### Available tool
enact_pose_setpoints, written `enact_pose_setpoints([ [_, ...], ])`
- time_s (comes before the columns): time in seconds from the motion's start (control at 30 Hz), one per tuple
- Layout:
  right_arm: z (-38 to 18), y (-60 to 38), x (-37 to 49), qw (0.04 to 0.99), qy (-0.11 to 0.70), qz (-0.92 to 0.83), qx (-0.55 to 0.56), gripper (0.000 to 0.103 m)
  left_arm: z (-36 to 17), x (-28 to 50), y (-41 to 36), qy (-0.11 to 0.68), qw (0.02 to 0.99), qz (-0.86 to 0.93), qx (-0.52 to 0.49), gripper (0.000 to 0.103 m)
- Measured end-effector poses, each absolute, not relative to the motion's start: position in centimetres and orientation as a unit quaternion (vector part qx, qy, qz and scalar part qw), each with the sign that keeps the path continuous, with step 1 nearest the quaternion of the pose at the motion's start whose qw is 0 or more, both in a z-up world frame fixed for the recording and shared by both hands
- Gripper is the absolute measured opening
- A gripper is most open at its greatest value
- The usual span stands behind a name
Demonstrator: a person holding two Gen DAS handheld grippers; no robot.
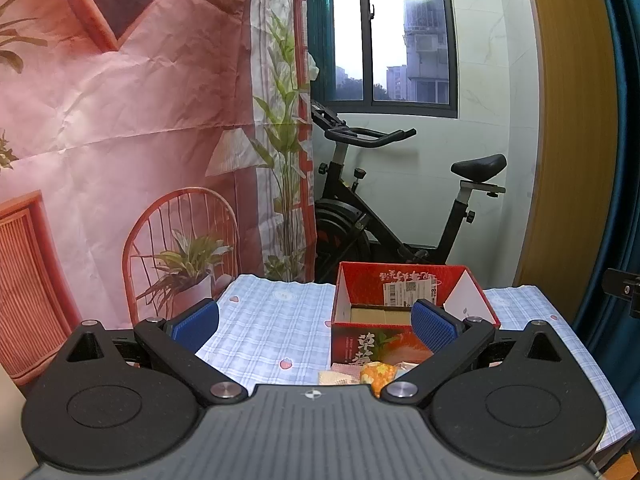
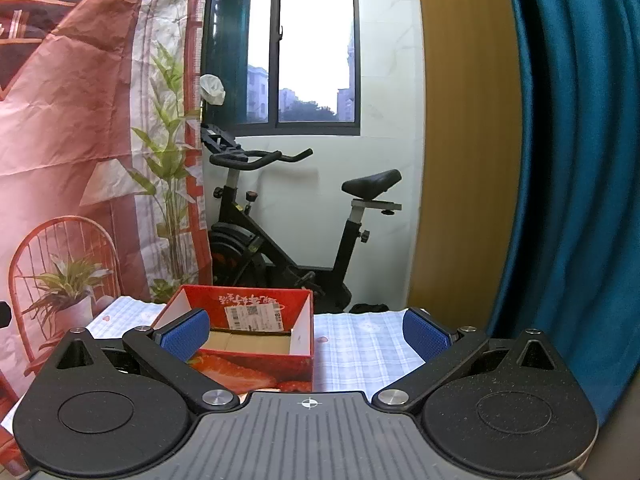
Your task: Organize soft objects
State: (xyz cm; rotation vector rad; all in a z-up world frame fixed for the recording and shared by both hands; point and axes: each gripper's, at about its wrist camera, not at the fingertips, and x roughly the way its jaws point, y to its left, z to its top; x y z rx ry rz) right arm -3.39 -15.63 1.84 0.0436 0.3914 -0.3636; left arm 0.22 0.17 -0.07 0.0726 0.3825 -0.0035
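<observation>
A red open cardboard box (image 1: 404, 280) with strawberry print stands on the checked tablecloth (image 1: 264, 328); it looks empty inside. It also shows in the right wrist view (image 2: 256, 364). Small soft items, an orange-yellow one (image 1: 378, 374) and a cream one (image 1: 334, 378), lie in front of the box, partly hidden by the gripper body. My left gripper (image 1: 316, 322) is open and empty, held above the table, left of the box. My right gripper (image 2: 306, 334) is open and empty, over the box's right front.
An exercise bike (image 1: 384, 208) stands behind the table under a window. A printed backdrop (image 1: 120, 120) hangs at the left. A blue curtain (image 2: 568, 160) hangs at the right. The other gripper's edge (image 1: 624, 292) shows at the far right.
</observation>
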Motion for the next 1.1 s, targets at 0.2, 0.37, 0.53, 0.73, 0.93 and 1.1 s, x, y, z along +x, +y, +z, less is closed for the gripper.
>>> enact_pose_setpoints([
  [0.2,1.7,-15.6,-3.3,0.966,0.192,-0.171,0.028,0.103,-0.8,0.5,0.3,0.191,0.981,-0.013,0.029,0.103],
  [0.37,0.5,-16.4,-2.9,0.97,0.186,-0.145,0.062,0.103,-2.8,1.3,0.4,0.186,0.982,-0.015,0.039,0.103],
  [0.53,-3.3,-17.4,-1.7,0.975,0.165,-0.123,0.083,0.103,-6.8,4.3,1.5,0.227,0.974,-0.006,0.031,0.103],
  [0.73,-10.1,-17.1,2.0,0.965,0.223,-0.115,0.082,0.103,-12.4,8.1,2.1,0.282,0.959,0.003,0.033,0.103],
  [0.93,-16.2,-16.6,4.9,0.939,0.316,-0.091,0.103,0.102,-16.3,11.0,2.3,0.334,0.942,0.012,0.029,0.102],
  [1.1,-19.0,-15.0,6.0,0.925,0.358,-0.106,0.071,0.089,-18.7,12.4,2.1,0.369,0.929,-0.025,0.022,0.079],
])
